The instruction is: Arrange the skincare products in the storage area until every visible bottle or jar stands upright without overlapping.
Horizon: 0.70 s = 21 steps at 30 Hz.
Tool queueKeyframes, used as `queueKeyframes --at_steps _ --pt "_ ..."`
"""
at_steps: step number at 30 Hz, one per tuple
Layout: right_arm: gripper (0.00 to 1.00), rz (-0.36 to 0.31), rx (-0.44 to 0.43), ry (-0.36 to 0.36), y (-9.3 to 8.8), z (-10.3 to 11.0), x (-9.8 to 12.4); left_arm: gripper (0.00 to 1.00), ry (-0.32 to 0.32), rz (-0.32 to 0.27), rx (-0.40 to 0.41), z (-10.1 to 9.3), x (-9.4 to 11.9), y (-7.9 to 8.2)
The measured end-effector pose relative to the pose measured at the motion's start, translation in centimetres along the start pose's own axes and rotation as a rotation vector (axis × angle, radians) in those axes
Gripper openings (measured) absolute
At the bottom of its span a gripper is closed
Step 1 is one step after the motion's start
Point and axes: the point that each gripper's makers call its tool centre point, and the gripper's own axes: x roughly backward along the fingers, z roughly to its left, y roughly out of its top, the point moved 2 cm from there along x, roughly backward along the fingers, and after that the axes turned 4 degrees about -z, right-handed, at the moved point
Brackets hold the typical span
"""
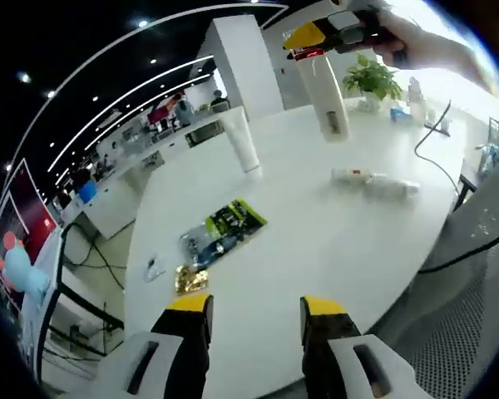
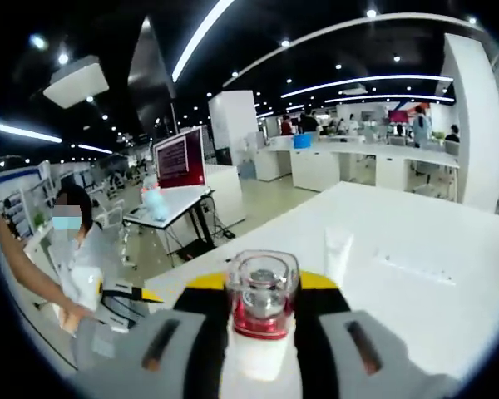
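Large white table point(image 1: 316, 249), curved at its edge, bearing the skincare products. Beyond it, white counters point(image 2: 349, 162) with people standing at them. Near the table's far edge, potted plant point(image 1: 371, 79). At table centre-left, upright white tube point(image 1: 240, 137), standing on its cap; seen again as a short white tube in the right gripper view. Above the table, held clear of the surface, tall white bottle point(image 1: 327, 96) with clear cap and red collar, clamped at its neck by the right gripper point(image 1: 320, 40), a person's hand behind it. In the right gripper view, same bottle point(image 2: 260, 320) rising between the 2 yellow-tipped jaws of the right gripper point(image 2: 262, 287), jaws closed against its neck. Right of centre, 2 small white containers point(image 1: 374, 181) lying on their sides, end to end. Nearer the camera, green-and-black packet point(image 1: 234, 219) lying flat, touching a clear blue-tinted sachet point(image 1: 201, 243); just below, gold foil packet point(image 1: 190, 278); to its left, small white item point(image 1: 153, 268), too small to identify. At bottom, left gripper point(image 1: 255, 312), jaws wide apart, holding nothing, poised above the table's near edge.
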Motion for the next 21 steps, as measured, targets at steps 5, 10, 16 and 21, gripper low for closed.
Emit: queueKeyframes --at_steps 5,10,16,21 --pt "0.28 0.009 0.010 -0.009 0.3 -1.4 -0.9 0.42 0.013 0.067 -0.039 0.2 -1.0 -1.8" --pt "0.28 0.019 0.012 -0.019 0.5 -3.3 -1.8 0.36 0.003 0.017 -0.082 -0.2 -0.7 -0.9" --pt "0.28 0.049 0.007 -0.048 -0.6 -6.1 -3.1 0.32 -0.020 0.031 -0.066 -0.4 -0.8 -1.1" --pt "0.28 0.073 -0.015 -0.076 -2.1 -8.4 -3.8 0.26 -0.023 0.022 -0.023 -0.2 -0.7 -1.1"
